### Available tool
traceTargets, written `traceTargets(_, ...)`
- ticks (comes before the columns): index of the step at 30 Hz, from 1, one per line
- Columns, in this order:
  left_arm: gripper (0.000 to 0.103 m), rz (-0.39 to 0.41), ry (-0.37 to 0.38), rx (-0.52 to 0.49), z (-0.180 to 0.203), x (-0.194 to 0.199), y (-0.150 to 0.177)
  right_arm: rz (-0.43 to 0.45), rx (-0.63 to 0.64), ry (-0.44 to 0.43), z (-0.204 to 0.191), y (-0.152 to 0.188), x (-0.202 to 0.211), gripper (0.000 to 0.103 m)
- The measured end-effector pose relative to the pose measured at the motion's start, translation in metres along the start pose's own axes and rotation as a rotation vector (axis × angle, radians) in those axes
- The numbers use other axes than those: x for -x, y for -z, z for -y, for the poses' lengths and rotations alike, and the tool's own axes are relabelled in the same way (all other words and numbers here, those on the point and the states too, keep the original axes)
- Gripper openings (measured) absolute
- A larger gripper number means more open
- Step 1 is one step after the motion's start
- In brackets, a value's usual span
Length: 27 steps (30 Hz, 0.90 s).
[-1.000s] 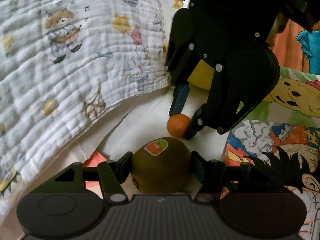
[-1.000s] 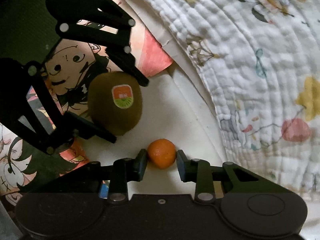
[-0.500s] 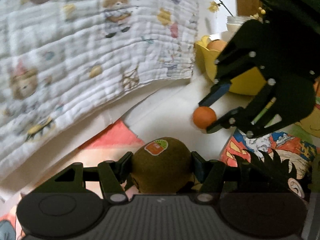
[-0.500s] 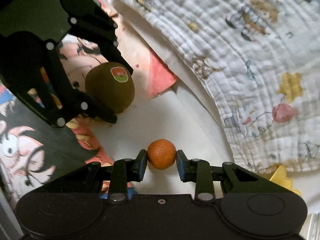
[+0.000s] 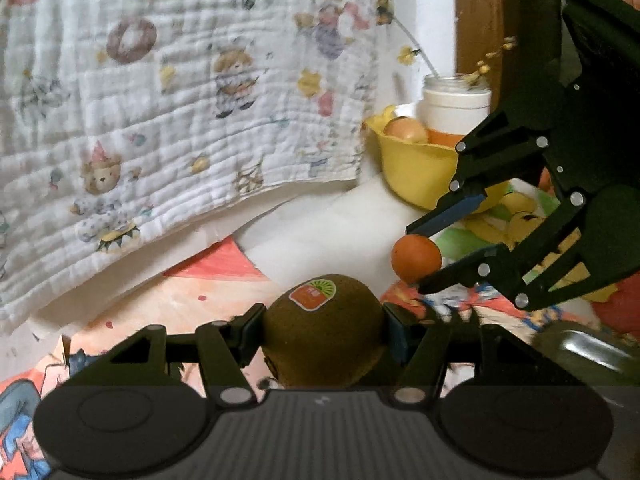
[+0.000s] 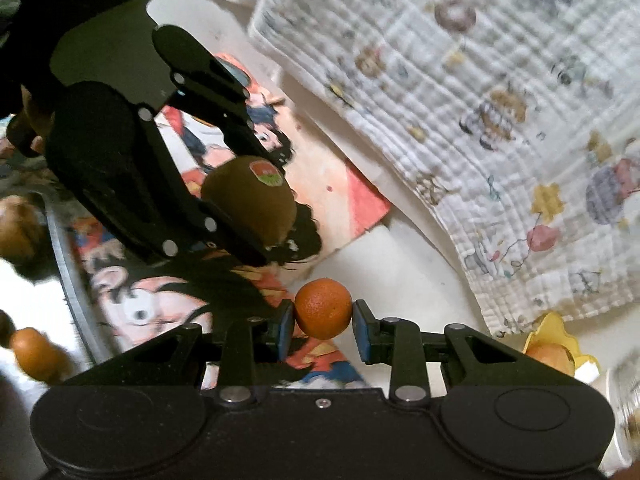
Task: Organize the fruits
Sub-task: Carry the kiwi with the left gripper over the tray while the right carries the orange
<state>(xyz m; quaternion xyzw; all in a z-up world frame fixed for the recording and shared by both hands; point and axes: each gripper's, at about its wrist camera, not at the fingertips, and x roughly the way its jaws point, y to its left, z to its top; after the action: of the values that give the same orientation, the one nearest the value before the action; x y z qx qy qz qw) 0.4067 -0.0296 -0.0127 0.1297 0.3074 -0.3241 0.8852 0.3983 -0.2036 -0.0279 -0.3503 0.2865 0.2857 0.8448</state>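
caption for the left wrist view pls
Left gripper clamps a kiwi; right gripper carries a small orange near the yellow bowl.

Fuzzy, matt brown skin on the kiwi [image 5: 324, 344], with a glossy paper sticker [image 5: 313, 293] on top. Pitted, faintly shiny peel on the small orange [image 6: 323, 308]. Matt black plastic on both tongs, left [image 5: 324, 334] and right [image 6: 323, 326], with silvery metal rivets and blue pads. Crinkled, soft quilted cloth on the printed blanket [image 5: 168, 120]. Smooth, glossy yellow plastic bowl [image 5: 416, 176]. Smooth white plastic jar [image 5: 456, 110]. Varnished brown wood post [image 5: 478, 20] behind.
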Motion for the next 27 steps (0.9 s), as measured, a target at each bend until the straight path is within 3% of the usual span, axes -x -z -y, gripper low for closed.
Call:
traceTargets(8,0.066,0.025,0.043,0.026,0.039,0.029,0.012,0.066,-0.045,-0.008,-0.029,0.028,0.037,0.033)
traceTargets(20,0.066,0.027,0.101,0.005,0.093,0.051,0.028,0.099,-0.13,-0.018,-0.07,0.089,0.096,0.033)
traceTargets(27,0.066,-0.019,0.098,0.021,0.118,0.052,0.039,0.099,-0.172,-0.023,-0.091,0.111,0.104,0.033)
